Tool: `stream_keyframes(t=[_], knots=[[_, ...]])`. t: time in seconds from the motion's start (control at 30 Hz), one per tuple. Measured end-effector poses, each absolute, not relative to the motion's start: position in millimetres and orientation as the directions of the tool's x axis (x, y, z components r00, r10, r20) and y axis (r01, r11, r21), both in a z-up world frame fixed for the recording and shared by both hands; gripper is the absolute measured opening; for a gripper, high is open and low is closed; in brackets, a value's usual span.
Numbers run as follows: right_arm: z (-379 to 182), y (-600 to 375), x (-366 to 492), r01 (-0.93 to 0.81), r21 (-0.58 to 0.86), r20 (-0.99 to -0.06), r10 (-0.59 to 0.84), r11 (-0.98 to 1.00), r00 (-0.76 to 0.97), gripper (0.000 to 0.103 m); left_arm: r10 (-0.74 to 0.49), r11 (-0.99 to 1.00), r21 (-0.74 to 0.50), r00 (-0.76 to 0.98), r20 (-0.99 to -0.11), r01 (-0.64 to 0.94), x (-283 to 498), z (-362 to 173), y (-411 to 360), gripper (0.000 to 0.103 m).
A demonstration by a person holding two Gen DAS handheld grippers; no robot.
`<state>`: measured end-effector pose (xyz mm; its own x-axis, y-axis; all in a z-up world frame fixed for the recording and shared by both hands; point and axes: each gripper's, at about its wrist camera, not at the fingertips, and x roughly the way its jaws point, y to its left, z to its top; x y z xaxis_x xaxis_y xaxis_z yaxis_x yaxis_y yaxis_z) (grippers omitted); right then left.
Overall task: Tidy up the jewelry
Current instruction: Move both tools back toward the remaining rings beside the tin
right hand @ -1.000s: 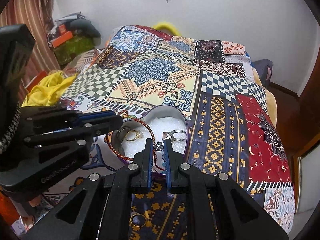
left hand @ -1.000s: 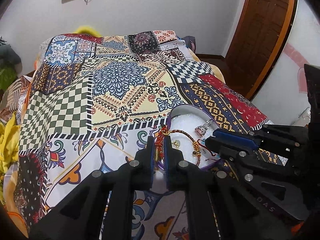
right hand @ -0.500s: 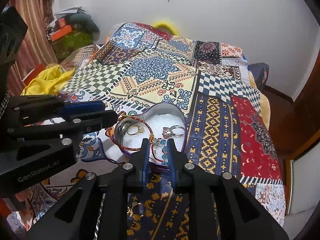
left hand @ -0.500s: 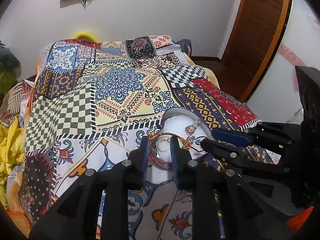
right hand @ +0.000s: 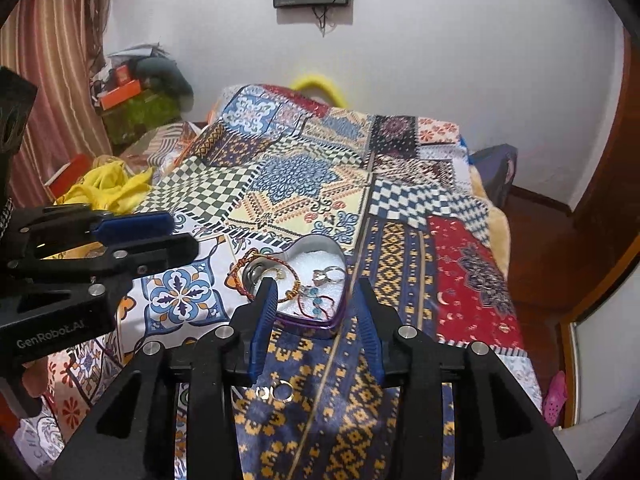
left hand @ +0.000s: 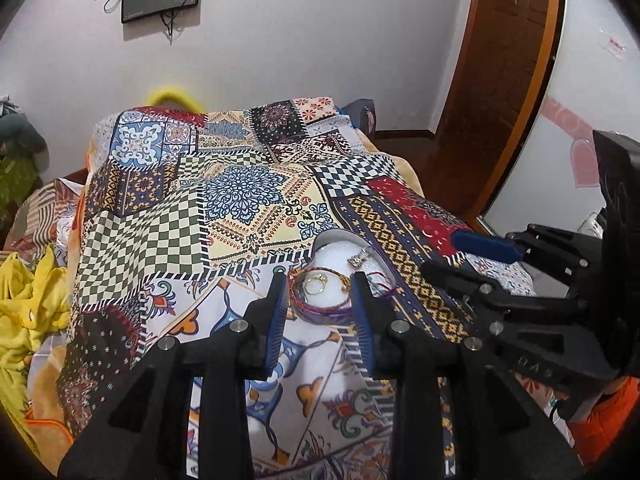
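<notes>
While both tools [left hand: 320,292] [right hand: 314,300] gape empty — heart tin [right hand: 316,322] between.

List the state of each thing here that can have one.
Left tongs: open, empty.
Right tongs: open, empty.
Heart tin: lidless, jewelry inside.
Red bracelet: draped over the tin's rim.
Loose ring: flat on the bedspread, outside the tin.
Door: cannot tell.

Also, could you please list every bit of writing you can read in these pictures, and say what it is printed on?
"GenRobot.AI": white letters on the side of the left hand-held gripper, seen from the right wrist view.
Raised letters on the right hand-held gripper: too blurred to read.
Red-printed sticker on the white panel: too small to read.
</notes>
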<state>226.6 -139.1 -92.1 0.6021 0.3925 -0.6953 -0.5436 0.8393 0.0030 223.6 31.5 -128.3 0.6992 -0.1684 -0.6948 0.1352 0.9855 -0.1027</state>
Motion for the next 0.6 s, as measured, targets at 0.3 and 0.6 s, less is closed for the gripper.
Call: stream_keyframes(t=[0.3,0.6], knots=[[-98.5,-158.8,210.2,-0.521,0.025,-0.705,0.384,0.853,0.596,0.037,-0.181,0.982,-0.098,0.658,-0.731,0.161,203.0,-143.9,18.9,0.036],[-134.5,-173.4,201.2,-0.503,0.053,-0.772,0.355,0.863,0.527,0.037,-0.248,0.967,-0.176,0.529,-0.811,0.184,204.9,-198.3,2.5,0.036]])
